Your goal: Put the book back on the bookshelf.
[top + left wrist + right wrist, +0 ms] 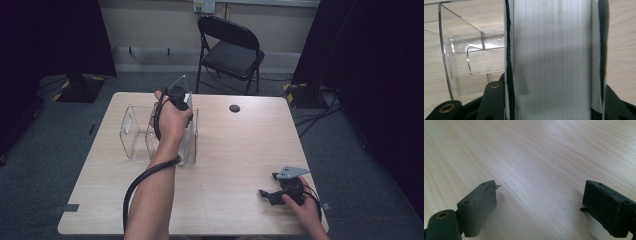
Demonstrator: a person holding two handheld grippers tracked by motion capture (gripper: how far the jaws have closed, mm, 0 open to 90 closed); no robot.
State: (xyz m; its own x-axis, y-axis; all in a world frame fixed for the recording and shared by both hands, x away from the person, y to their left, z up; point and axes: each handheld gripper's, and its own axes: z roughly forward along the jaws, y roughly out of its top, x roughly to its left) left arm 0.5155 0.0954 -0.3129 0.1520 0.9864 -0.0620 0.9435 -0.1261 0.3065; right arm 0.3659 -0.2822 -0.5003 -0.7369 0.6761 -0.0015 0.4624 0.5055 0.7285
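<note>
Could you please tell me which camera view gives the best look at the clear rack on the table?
The high view: it shows the whole clear rack standing on the table, with the left gripper above its right end. The left gripper view shows one corner of it close up beside a white book. The right gripper view looks at bare tabletop.

one bench [235,165], one clear acrylic holder [134,135] at centre left of the frame, one white book [552,57], two grippers, left gripper [178,97] and right gripper [272,195], one folding chair [231,50] at top centre.
</note>
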